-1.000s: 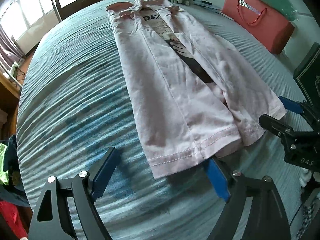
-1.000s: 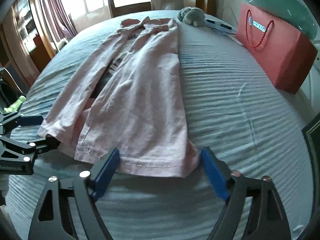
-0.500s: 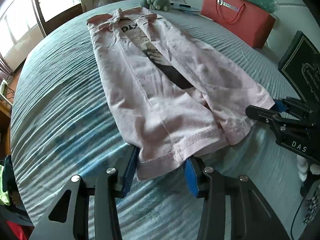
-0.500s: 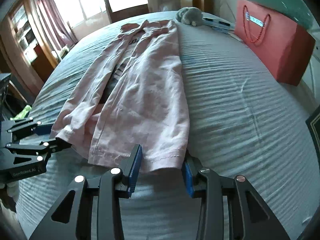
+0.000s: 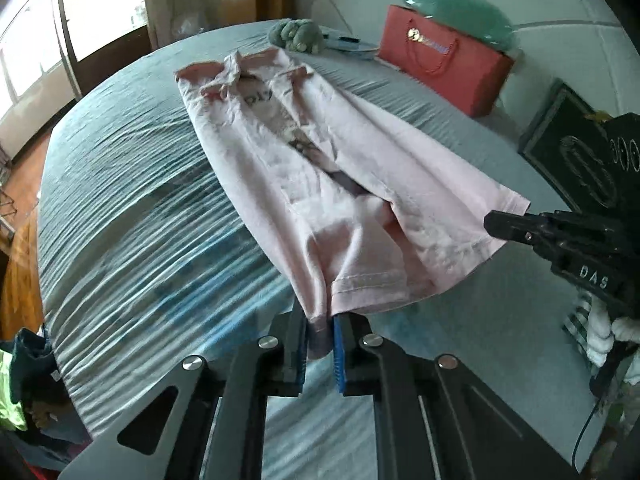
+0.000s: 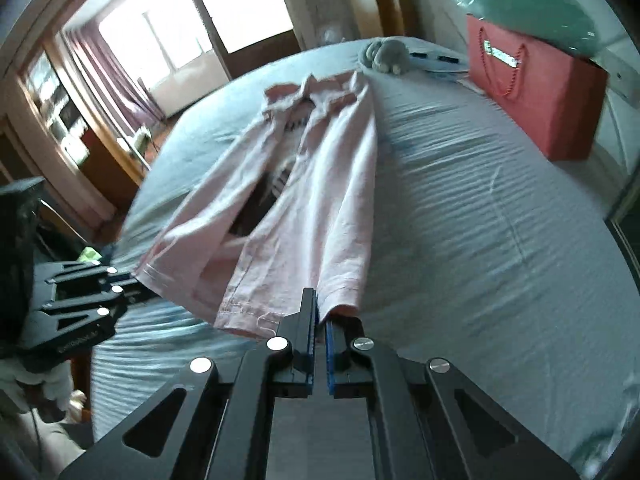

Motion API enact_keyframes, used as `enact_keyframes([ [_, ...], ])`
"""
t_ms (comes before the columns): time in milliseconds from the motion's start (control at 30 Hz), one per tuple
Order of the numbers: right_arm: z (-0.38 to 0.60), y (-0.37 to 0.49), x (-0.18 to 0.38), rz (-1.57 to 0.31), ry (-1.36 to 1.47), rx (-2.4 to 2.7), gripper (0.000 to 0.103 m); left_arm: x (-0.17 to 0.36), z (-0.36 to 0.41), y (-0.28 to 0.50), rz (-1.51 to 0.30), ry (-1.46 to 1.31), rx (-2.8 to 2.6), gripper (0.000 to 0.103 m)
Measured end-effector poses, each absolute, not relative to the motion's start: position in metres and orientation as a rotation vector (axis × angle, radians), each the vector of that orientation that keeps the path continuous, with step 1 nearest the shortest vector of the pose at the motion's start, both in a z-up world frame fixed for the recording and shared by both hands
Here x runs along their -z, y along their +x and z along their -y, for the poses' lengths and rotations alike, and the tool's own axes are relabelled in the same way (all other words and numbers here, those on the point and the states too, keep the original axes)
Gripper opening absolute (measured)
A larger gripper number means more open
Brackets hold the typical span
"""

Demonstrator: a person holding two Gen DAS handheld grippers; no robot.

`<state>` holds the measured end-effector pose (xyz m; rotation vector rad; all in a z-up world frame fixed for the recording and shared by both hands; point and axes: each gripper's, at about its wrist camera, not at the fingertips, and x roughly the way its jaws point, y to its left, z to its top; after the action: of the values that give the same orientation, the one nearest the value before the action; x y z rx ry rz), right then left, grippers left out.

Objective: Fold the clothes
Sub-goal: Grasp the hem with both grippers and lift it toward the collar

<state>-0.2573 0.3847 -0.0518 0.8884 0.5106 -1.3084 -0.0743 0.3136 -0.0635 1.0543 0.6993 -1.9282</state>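
A pale pink shirt [image 5: 320, 184] lies lengthwise on the bed, sides folded in, collar at the far end; it also shows in the right wrist view [image 6: 320, 200]. My left gripper [image 5: 320, 336] is shut on the near left corner of its hem and holds that corner lifted. My right gripper [image 6: 320, 320] is shut on the near right corner of the hem, also lifted. The right gripper shows at the right of the left wrist view [image 5: 508, 226]; the left gripper shows at the left of the right wrist view [image 6: 120, 284].
The bed has a ribbed blue-grey cover [image 5: 140, 240]. A red paper bag [image 5: 440, 64] stands at the far right, with a green bundle [image 5: 452, 4] behind it. A grey plush toy [image 5: 296, 36] lies beyond the collar. A dark framed box [image 5: 568, 152] stands at right.
Both grippers have closed on the shirt's hem corners and lifted them off the bed. The near end of the shirt now hangs from the jaws.
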Motion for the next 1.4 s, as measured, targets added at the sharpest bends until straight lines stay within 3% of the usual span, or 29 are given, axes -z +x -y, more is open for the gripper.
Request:
enact_keyframes([
  [300, -0.462, -0.217, 0.03, -0.419, 0.986, 1.329, 0.003, 0.035, -0.356, -0.037, -0.728, 1.152, 1.993, 0.009],
  [667, -0.403, -0.198, -0.003, -0.409, 0.851, 1.446, 0.003, 0.015, -0.315, -0.022, -0.739, 1.088, 2.021, 0.009],
  [1067, -0.236, -0.221, -0.011, -0.428, 0.809, 1.529, 0.003, 0.023, -0.133, -0.048, -0.773, 1.067, 2.071, 0.009],
  [1400, -0.052, -0.251, 0.02, -0.511, 0.895, 1.538, 0.003, 0.058, 0.022, -0.072, -0.82, 1.137, 2.051, 0.009],
])
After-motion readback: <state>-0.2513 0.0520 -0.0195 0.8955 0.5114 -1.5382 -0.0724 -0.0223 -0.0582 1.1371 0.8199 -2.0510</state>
